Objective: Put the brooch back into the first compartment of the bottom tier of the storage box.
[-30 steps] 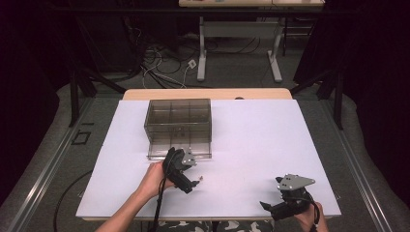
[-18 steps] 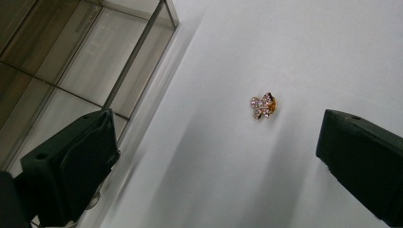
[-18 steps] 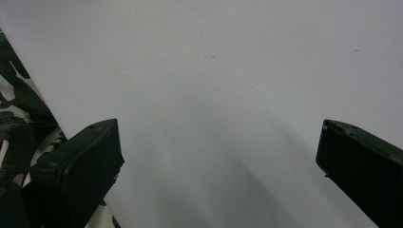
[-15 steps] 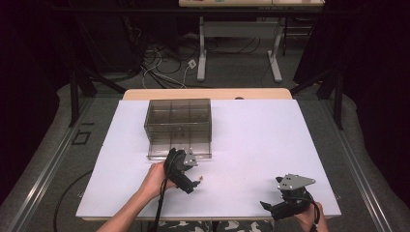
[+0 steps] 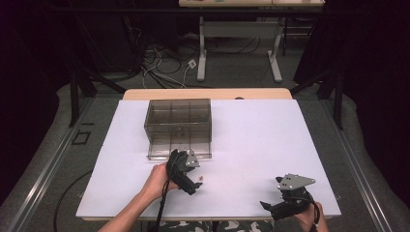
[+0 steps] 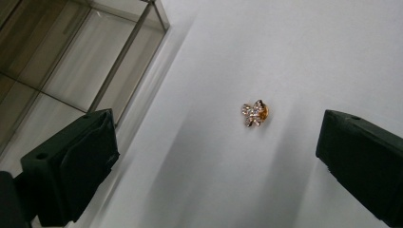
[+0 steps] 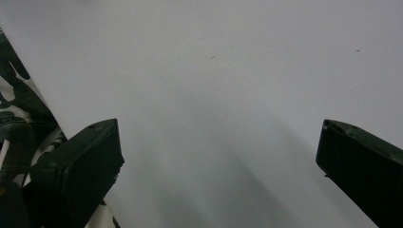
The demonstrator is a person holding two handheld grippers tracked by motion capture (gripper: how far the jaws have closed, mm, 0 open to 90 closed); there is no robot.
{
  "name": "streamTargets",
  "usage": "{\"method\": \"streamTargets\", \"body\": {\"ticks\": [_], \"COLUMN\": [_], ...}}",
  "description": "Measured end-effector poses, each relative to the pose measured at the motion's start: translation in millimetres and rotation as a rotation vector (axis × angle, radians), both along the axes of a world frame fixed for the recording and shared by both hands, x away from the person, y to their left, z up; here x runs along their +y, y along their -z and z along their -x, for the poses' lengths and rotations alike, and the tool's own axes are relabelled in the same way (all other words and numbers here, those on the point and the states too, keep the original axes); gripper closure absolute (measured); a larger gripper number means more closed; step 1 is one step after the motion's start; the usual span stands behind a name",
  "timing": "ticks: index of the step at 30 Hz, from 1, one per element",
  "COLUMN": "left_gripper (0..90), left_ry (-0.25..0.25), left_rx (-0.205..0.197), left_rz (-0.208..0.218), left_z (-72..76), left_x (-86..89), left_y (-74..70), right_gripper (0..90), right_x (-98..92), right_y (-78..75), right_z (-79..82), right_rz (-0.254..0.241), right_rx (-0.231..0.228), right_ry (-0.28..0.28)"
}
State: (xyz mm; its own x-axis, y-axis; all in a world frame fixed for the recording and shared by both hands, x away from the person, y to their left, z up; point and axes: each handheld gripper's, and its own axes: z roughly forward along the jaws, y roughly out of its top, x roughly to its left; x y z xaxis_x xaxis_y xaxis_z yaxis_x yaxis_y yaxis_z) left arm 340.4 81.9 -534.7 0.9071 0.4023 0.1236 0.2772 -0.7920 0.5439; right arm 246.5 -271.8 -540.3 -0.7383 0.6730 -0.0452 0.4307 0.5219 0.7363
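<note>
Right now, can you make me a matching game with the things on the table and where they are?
Things:
1. left tool
2. right tool
3. small gold brooch
4. clear box

Places:
A. far side of the white table
B. near right corner, open
C. lying on the table between open jaws
D. just in front of the box

Pairs: 1-D, 2-B, 3-C, 4-A
</note>
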Motion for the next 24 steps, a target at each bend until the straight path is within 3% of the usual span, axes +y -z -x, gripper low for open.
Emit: {"method": "streamTargets", "body": {"ticks": [5,14,24], "left_gripper": [3.3,29.8,63.0], "left_ry": [0.004,0.012,0.001], "left_rx": [0.016,0.068,0.075], "left_rz": [0.023,0.076,0.098], "left_z": [2.0,0.8,0.4], "left_x": [-2.3,-3.6,-4.3], "left_y": [1.3,4.7,7.0], "right_gripper": [0.6,0.6,0.6], "right_x": [0.3,-0.3,-0.1], "right_y": [-0.1,-0.4,-0.3], "right_z": [-0.2,-0.1,0.1], "right_rz": [0.0,0.006,0.008], "right_rx": [-0.004,0.003,0.002], "right_ry": [-0.005,-0.005,-0.006]}}
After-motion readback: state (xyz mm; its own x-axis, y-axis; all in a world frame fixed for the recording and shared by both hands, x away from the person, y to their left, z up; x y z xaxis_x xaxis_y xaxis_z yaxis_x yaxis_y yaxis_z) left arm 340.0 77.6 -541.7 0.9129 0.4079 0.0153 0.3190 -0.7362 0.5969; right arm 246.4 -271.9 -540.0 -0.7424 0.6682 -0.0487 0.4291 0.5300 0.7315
